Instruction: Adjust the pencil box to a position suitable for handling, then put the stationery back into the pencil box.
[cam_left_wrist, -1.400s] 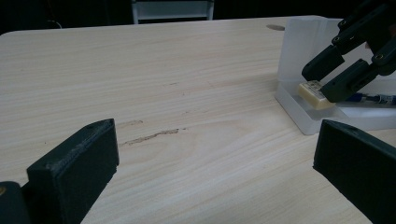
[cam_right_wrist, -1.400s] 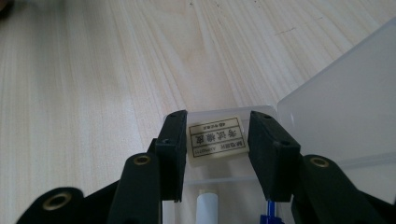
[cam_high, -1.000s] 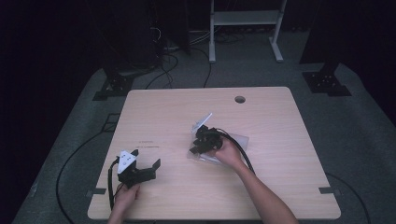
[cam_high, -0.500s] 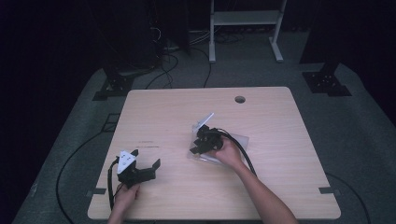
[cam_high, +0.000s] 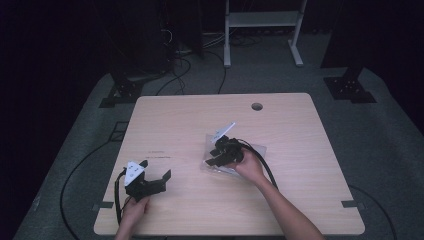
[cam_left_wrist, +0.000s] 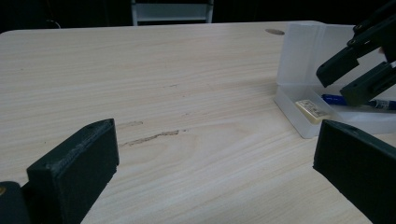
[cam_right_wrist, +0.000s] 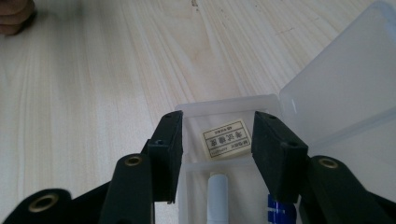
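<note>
Almost no change from a second ago: right gripper (cam_right_wrist: 215, 140) still hovering over the open clear plastic box (cam_high: 235, 160) mid-table, jaws partly spread either side of the eraser (cam_right_wrist: 226, 139) in the box's end compartment, holding nothing. Left gripper (cam_left_wrist: 215, 172) still resting wide open near the table's front-left. Pick apparently about to begin.

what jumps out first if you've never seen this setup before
The right gripper hangs with its jaws open over an open translucent plastic case near the middle of the pale wooden table. Inside lie a small cream eraser with a printed label, a white pen and a blue pen. The left gripper sits open near the table's front left corner, apart from the case.
</note>
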